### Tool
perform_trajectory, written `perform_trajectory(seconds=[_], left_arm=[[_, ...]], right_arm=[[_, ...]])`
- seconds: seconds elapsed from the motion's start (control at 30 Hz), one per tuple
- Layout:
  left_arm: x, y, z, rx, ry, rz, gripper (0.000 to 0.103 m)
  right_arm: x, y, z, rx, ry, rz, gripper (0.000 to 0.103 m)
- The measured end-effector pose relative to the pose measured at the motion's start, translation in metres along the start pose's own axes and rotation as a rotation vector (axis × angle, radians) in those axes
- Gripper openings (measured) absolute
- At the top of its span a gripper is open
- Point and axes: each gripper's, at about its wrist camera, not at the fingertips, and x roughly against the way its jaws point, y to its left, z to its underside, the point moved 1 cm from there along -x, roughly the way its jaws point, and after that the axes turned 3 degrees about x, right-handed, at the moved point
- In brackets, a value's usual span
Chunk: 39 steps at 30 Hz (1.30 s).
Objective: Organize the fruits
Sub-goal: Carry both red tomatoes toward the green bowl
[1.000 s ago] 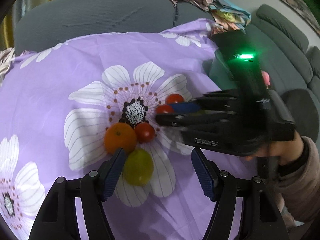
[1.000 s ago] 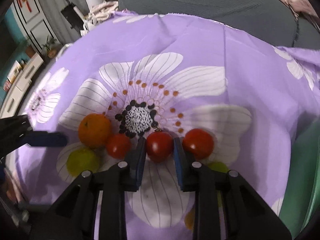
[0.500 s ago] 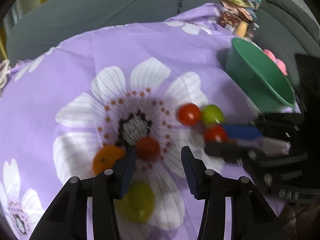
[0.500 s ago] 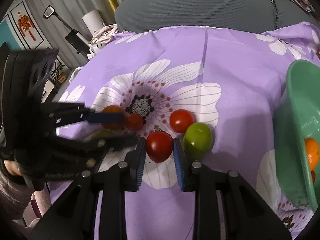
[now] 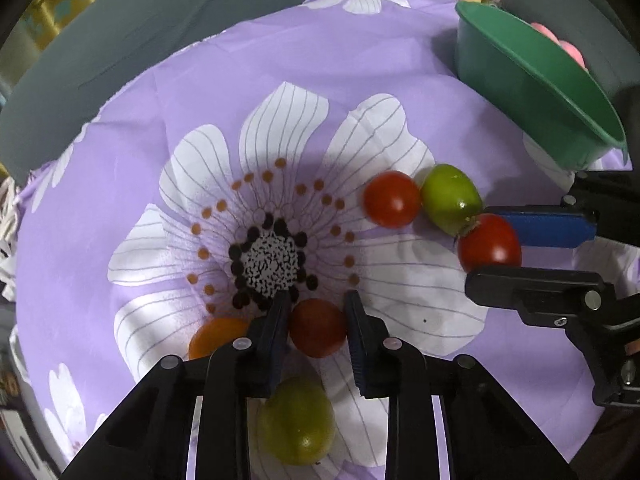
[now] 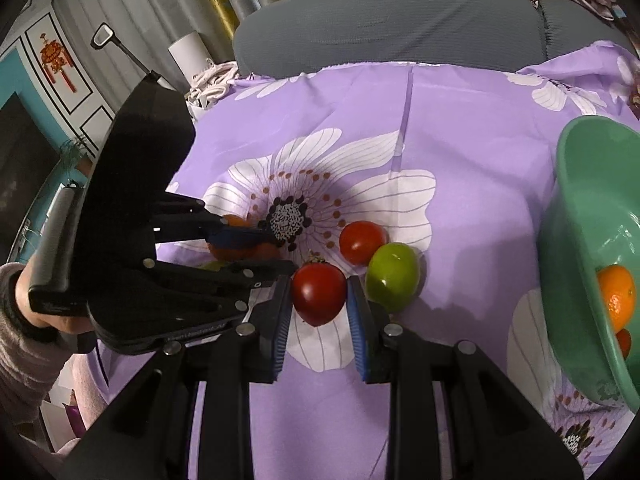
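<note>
So I have both claws, the left claw and the right claw, each pinching a red tomato, an orange already sits in the green bowl, and four fruits remain loose.

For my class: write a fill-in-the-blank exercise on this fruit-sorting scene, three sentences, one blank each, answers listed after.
1. The left claw is shut on a small round fruit whose colour is ____.
2. The bowl beside the fruits is coloured ____.
3. The fruit touching the right claw's red tomato on the purple cloth is coloured ____.

Answers: red; green; green
</note>
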Motion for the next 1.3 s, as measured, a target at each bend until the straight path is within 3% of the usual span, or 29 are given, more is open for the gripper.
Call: perform_trajectory(seconds=[0.27, 0.67, 1.3], left_arm=[[0.012, -0.002, 0.007, 0.080, -0.042, 0.088, 0.027], [0.060, -0.033, 0.002, 0.121, -0.189, 0.202, 0.027], [0.082, -0.103, -0.069, -0.011, -0.288, 0.280, 0.027]], right_arm=[[0.008, -0.008, 0.006, -0.026, -0.017, -0.012, 0.028], [0.048, -0.016, 0.019, -0.055, -0.094, 0.008, 0.028], [0.127, -0.081, 0.036, -0.180, -0.263, 0.191, 0.028]])
